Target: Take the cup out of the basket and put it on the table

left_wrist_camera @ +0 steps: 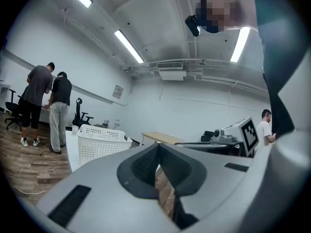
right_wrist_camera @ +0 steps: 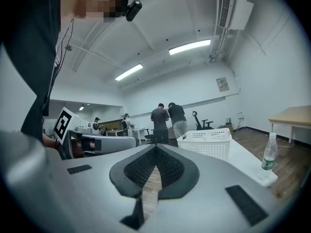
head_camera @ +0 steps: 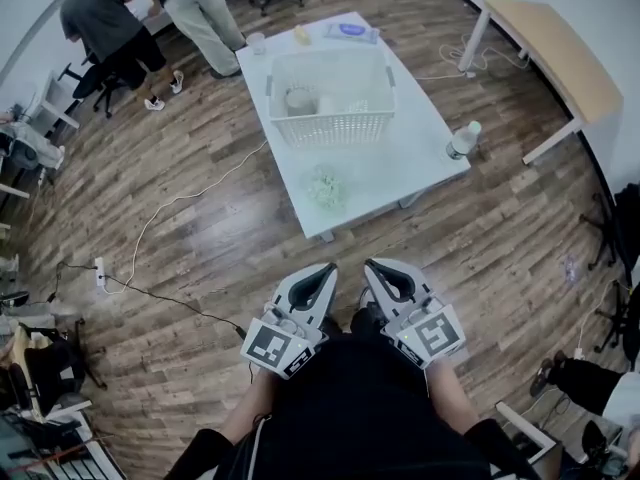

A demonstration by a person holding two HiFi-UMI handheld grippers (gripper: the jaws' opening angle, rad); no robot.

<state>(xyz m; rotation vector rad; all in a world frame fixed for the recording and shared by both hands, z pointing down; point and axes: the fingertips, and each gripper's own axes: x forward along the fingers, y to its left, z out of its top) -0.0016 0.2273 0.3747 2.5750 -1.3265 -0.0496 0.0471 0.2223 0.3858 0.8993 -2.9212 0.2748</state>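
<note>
A white lattice basket point(head_camera: 330, 96) stands on the white table point(head_camera: 390, 168) ahead of me. A pale cup point(head_camera: 300, 101) sits inside it at the left end. The basket point(left_wrist_camera: 99, 143) shows in the left gripper view and the basket point(right_wrist_camera: 208, 142) in the right gripper view, far off. My left gripper point(head_camera: 329, 269) and right gripper point(head_camera: 370, 266) are held close to my body, well short of the table, side by side. Both are shut with nothing between the jaws.
A water bottle point(head_camera: 462, 140) stands at the table's right edge and a greenish crumpled item point(head_camera: 326, 187) near its front. Small items lie at the far end point(head_camera: 350, 30). Two people point(head_camera: 150, 13) stand at the far left. A wooden desk point(head_camera: 555, 53) is at right; cables point(head_camera: 160, 218) cross the floor.
</note>
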